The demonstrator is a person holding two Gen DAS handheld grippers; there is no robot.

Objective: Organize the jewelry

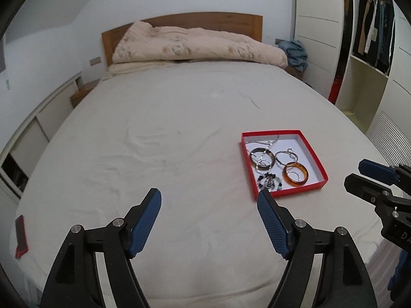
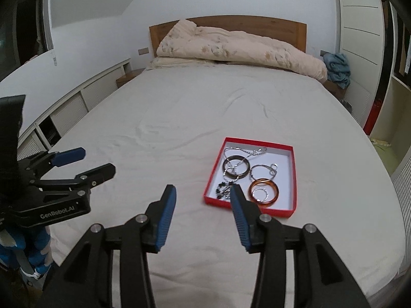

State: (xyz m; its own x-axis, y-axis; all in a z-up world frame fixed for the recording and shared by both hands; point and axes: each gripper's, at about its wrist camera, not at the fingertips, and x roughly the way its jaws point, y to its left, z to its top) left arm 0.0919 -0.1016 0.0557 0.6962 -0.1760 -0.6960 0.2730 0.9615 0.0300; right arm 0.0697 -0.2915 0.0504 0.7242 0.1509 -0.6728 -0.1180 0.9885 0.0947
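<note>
A shallow red box (image 1: pixel 321 165) with a white floor lies on the bed. It holds an amber bangle (image 1: pixel 295 174), a dark bangle (image 1: pixel 262 157), a silver chain (image 1: pixel 267 142), thin silver rings (image 1: pixel 286 156) and a beaded piece (image 1: pixel 269 182). In the right wrist view the box (image 2: pixel 294 177) lies just ahead and to the right, with the amber bangle (image 2: pixel 263 192) and dark bangle (image 2: pixel 235 167) inside. My left gripper (image 1: pixel 209 196) is open and empty, left of the box. My right gripper (image 2: pixel 203 192) is open and empty, near the box's front left corner.
The bed sheet (image 1: pixel 167 133) is wrinkled. A folded beige quilt (image 1: pixel 195 46) lies at the wooden headboard. A red phone-like object (image 1: pixel 21 236) lies at the bed's left edge. An open wardrobe (image 1: pixel 370 38) stands on the right, low cabinets (image 2: pixel 72 107) on the left.
</note>
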